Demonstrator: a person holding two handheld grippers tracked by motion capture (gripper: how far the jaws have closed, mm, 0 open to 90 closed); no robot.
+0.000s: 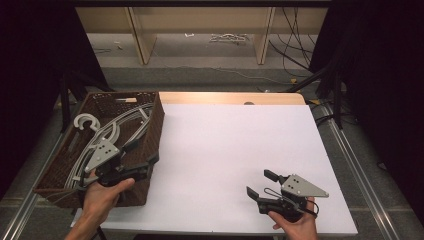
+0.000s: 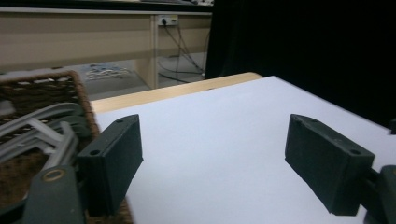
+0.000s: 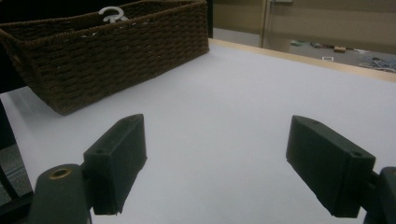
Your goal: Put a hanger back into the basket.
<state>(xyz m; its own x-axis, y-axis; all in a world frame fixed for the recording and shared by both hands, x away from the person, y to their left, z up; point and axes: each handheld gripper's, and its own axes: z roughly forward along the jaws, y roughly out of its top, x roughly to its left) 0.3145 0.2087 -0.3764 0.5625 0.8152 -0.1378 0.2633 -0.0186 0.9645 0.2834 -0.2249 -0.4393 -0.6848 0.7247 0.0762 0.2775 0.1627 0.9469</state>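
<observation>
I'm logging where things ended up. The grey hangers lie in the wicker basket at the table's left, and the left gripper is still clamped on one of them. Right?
Not quite. The grey hangers do lie in the wicker basket at the table's left, but the left gripper holds nothing: the left gripper view shows its jaws wide apart over the white table.

The basket (image 1: 145,150) stands at the bench's (image 1: 225,150) left edge, with the hangers (image 1: 120,132) lying inside it. The left tongs (image 1: 142,161) hang over the basket's right wall; the right tongs (image 1: 261,183) sit well to its right.
</observation>
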